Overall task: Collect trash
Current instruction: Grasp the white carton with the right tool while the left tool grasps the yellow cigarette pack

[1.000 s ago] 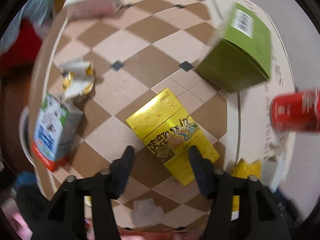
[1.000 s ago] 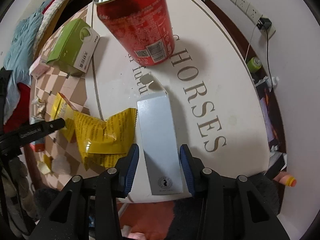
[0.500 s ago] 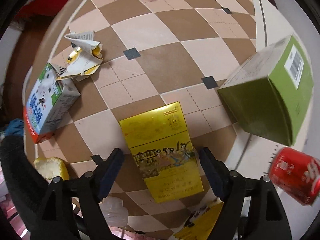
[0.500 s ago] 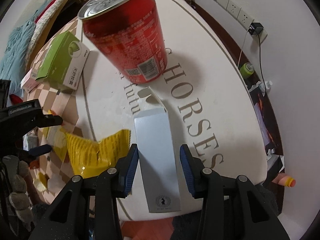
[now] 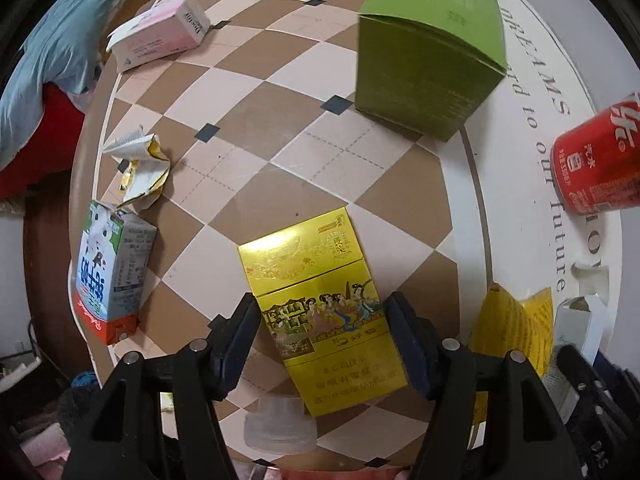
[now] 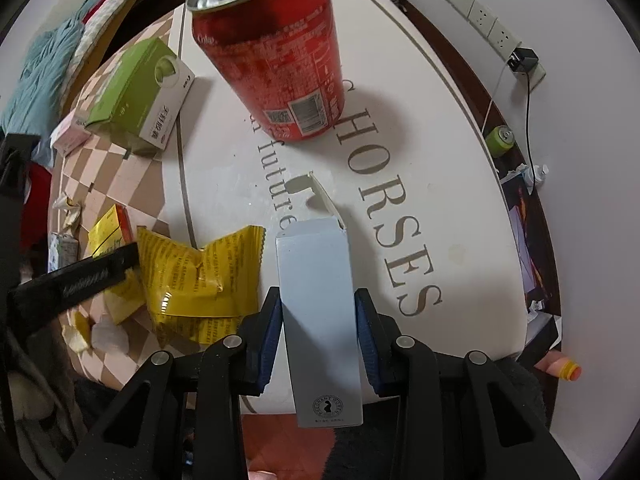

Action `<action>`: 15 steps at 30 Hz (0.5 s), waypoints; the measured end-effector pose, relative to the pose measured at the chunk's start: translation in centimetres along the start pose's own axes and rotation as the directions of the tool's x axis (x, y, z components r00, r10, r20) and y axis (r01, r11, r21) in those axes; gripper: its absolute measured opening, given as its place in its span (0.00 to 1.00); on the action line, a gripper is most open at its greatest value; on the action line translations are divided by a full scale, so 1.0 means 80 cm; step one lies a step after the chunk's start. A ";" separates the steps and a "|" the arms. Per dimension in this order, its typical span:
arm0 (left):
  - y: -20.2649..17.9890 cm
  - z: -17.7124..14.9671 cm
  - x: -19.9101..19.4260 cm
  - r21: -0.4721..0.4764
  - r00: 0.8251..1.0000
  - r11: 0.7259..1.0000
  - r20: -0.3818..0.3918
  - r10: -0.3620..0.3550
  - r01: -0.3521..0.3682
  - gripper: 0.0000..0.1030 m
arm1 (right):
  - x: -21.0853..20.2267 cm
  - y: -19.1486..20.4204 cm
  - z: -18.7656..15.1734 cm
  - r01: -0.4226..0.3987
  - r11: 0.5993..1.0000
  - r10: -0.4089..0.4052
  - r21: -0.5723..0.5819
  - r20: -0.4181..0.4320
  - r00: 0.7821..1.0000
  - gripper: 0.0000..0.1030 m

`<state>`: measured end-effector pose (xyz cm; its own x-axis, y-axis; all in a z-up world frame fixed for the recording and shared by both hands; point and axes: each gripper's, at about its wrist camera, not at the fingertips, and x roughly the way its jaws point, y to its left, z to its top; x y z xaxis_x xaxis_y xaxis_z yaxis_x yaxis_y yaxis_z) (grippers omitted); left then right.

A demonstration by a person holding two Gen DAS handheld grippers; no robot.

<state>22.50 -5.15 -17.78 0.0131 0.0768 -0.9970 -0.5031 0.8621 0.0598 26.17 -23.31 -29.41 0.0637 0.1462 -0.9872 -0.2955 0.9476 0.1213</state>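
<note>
My left gripper (image 5: 322,300) points down at the checkered table top, and its jaws are closing on a yellow cigarette box (image 5: 312,280). Both pads touch the box's long sides, and the box hangs over a clear plastic cap (image 5: 276,428). My right gripper (image 6: 318,292) is shut on a pale blue carton (image 6: 316,280) with an open top flap, near the table's edge. An open red soda can (image 6: 272,60) stands behind that carton. A crumpled yellow wrapper (image 6: 192,276) lies between the two grippers.
On the round table (image 6: 440,160) are a green box (image 5: 428,60), a pink carton (image 5: 160,36), a crumpled white and gold wrapper (image 5: 140,168) and a milk carton (image 5: 108,268) by the left rim. A wall with sockets (image 6: 480,20) stands to the right.
The left gripper moved over the yellow box, opened wide around it, then closed on its sides and rose with it. The right jaws tightened slightly on the pale carton and stayed in place.
</note>
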 end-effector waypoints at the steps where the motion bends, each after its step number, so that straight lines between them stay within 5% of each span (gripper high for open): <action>1: -0.001 0.000 -0.007 -0.005 1.000 1.000 0.006 -0.009 0.009 0.64 | 0.003 -0.001 -0.002 0.003 1.000 -0.003 0.000 -0.004 1.000 0.37; 8: -0.016 -0.032 -0.009 0.042 0.999 0.999 0.051 -0.004 0.002 0.58 | 0.022 -0.003 -0.004 0.016 1.000 -0.016 0.005 -0.018 1.000 0.37; 15: 0.005 -0.076 -0.105 0.110 0.975 0.993 0.221 0.008 -0.033 0.58 | 0.002 0.002 -0.012 0.019 1.000 -0.019 0.010 0.031 0.999 0.36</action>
<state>16.94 -8.51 -9.66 0.2000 0.1924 -0.9607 -0.4052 0.9090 0.0977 25.24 -23.38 -29.66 0.0986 0.1366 -0.9857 -0.2847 0.9530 0.1035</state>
